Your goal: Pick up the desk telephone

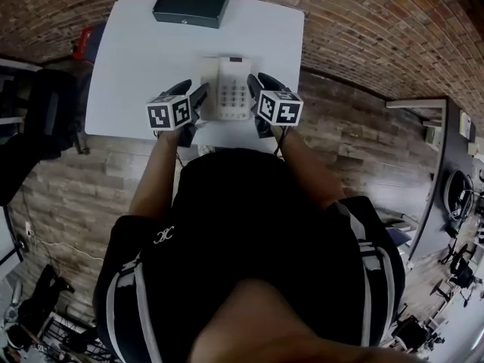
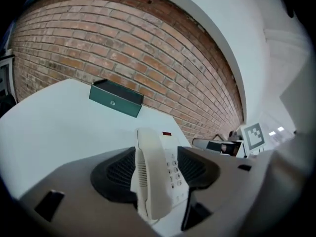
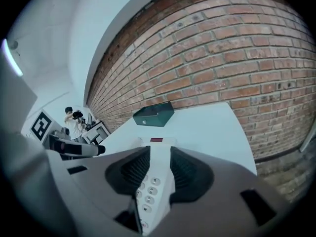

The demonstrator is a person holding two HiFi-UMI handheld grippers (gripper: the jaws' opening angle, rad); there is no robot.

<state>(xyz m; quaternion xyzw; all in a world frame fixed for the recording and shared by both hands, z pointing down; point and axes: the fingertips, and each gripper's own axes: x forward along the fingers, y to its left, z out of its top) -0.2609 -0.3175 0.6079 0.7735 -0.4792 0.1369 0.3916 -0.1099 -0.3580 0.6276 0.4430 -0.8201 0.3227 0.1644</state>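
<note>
Currently the telephone [image 1: 233,89] lies unlifted on the table [image 1: 136,59], left gripper [image 1: 198,99] and right gripper [image 1: 255,93] flanking it, jaws spread.

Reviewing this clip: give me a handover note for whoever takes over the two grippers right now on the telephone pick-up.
Left gripper: open, at the left side of the desk telephone; the handset shows between its jaws, pads not pressing.
Right gripper: open, at the telephone's right side; the keypad edge shows between its jaws, no grip.
Telephone: flat on the white table, near its front edge, handset on its cradle. A dark box sits at the far edge.
Done: both grippers stand at the telephone's sides.
Left: close on it and lift, probably both together.
</note>
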